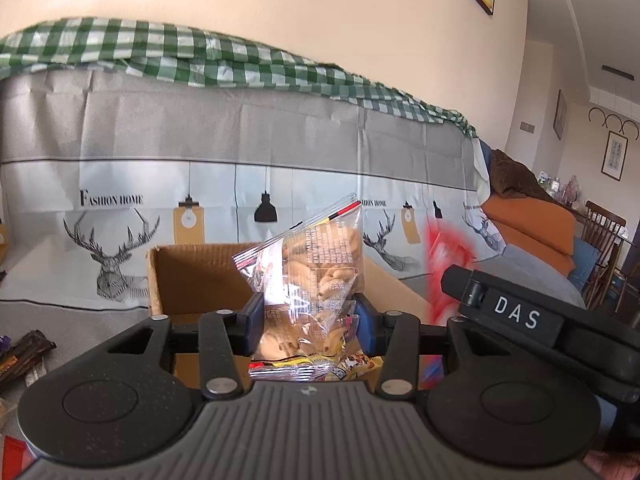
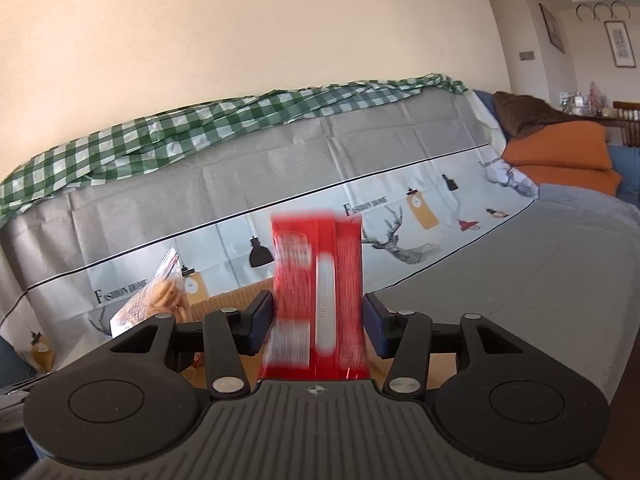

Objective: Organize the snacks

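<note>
Hovering side by side over the open cardboard box (image 1: 188,280) (presumably the drop point), the left gripper (image 1: 308,320) pinches a clear biscuit bag (image 1: 316,268) upright while the right gripper (image 2: 318,322) clamps a red packet (image 2: 320,280), each apparently held clear for dropping in.

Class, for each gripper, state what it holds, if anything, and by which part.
The left gripper grips a clear bag of biscuits by its lower half. The right gripper has a red snack packet between its fingers, around its lower middle.
</note>
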### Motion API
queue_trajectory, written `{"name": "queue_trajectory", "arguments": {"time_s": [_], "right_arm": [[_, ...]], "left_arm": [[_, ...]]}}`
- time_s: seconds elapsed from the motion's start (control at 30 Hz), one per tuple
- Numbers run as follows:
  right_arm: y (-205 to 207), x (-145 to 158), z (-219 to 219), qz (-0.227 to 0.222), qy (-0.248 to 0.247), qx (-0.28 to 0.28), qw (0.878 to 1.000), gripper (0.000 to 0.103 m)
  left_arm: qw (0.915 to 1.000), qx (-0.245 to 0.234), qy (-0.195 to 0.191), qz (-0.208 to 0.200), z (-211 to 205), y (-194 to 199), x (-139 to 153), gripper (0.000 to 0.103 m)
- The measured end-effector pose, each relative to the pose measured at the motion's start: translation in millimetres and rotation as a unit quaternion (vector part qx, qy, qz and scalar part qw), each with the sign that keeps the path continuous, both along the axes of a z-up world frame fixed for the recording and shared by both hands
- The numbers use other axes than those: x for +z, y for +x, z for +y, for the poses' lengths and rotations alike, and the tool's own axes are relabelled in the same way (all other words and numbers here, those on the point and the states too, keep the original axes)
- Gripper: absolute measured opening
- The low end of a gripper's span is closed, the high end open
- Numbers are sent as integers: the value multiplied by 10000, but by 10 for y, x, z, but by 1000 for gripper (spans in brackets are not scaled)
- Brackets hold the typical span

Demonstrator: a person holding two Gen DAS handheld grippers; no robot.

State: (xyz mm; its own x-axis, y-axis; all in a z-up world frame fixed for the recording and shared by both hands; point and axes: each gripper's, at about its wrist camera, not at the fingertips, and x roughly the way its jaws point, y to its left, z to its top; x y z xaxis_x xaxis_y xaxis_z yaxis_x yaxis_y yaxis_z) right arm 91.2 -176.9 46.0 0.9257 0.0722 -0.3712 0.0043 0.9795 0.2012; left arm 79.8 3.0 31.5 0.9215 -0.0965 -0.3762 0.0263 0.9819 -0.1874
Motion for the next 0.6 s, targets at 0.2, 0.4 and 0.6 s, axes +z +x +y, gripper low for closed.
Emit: {"name": "queue_trajectory", "arguments": {"time_s": [0.2,0.4,0.6], "right_arm": [[-46,31,41,-113,42,-126,9998,74],[-79,42,112,-104,61,-69,9999,74],[-131,75,220,-97,-9,42,9999,74]], "left_arm": [[10000,79,10,-39,77,-13,32,67],[9994,177,161,-258,153,-110,56,67],[9992,299,147,-235,274,-202,65,67]]}}
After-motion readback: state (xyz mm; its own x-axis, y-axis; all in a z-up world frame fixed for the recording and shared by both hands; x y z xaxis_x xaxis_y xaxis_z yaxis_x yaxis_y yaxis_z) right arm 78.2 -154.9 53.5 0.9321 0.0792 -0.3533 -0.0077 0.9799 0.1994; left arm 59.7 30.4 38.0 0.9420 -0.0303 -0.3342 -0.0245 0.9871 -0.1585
